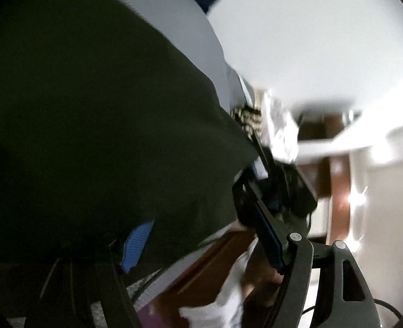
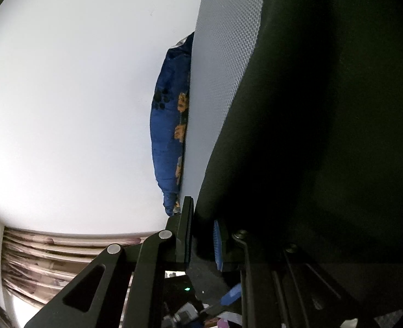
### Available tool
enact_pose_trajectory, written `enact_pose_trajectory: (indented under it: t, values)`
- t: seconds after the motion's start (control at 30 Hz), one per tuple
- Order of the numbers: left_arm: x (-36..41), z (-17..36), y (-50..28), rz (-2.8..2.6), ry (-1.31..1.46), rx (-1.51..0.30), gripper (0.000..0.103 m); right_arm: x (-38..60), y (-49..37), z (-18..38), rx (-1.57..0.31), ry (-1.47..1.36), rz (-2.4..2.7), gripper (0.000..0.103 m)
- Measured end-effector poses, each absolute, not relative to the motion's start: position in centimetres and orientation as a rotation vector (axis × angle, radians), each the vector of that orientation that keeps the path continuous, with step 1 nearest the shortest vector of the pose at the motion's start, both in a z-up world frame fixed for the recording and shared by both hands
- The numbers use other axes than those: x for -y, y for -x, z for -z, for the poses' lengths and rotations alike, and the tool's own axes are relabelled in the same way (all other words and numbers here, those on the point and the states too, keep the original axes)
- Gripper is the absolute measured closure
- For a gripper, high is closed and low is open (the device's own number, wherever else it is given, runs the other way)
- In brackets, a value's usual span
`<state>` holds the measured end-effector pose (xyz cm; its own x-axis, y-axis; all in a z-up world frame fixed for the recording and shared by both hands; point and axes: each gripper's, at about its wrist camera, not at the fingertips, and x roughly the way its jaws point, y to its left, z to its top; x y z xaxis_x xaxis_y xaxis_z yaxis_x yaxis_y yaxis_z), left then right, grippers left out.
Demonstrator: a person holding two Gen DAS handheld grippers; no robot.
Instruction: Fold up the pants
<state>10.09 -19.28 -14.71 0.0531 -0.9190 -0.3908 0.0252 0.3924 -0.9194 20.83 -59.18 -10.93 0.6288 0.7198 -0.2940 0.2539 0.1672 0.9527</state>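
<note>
- Left tool: jaws apart, dark pants drape over the pad at 7 o'clock; no pinch visible.
- Right tool: clenched on the pants edge at 6 o'clock.
- Pants sit on the grey mat, blue cloth beyond.
- My read: mid-fold, not finished.

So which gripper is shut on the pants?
The right gripper: its jaws pinch the edge of the dark pants. The left gripper stands wide open beside the cloth.
</note>
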Motion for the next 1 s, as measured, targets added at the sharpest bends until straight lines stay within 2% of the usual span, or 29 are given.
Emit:
enact_pose_trajectory:
  t: [0.2,0.43,0.47,0.6,0.63,0.77,0.8,0.87,0.93,1.0]
  values:
    - [17.5,16.5,-10.1,0.725,1.094,-1.264,0.030,59.1,-20.0,10.1,-0.876,-1.415,-0.408,0.089]
    - [17.9,15.4,-10.9,0.697,1.079,-1.150,0.030,59.5,-18.3,10.8,-0.875,-1.456,-0.371,0.089]
    - [17.9,15.3,-11.0,0.695,1.061,-1.142,0.032,59.6,-18.0,11.0,-0.879,-1.465,-0.365,0.089]
    - [17.6,15.1,-11.1,0.710,0.934,-1.154,0.069,59.8,-17.0,12.1,-0.890,-1.487,-0.342,0.089]
    - [17.3,15.2,-11.1,0.719,0.901,-1.173,0.073,59.8,-16.8,12.3,-0.891,-1.492,-0.340,0.089]
    - [17.0,15.8,-10.9,0.747,0.932,-1.215,0.073,59.9,-16.2,13.6,-0.882,-1.542,-0.346,0.086]
    - [16.8,15.6,-10.8,0.753,0.930,-1.203,0.073,60.0,-16.1,14.0,-0.879,-1.558,-0.342,0.083]
    - [16.7,15.0,-10.6,0.768,0.941,-1.185,0.073,60.5,-15.8,15.0,-0.857,-1.600,-0.330,0.065]
    - [16.5,14.3,-10.5,0.786,0.942,-1.164,0.073,61.2,-15.8,15.7,-0.825,-1.641,-0.326,0.052]
    - [16.4,13.9,-10.3,0.802,0.959,-1.159,0.073,61.8,-16.2,16.2,-0.790,-1.683,-0.342,0.051]
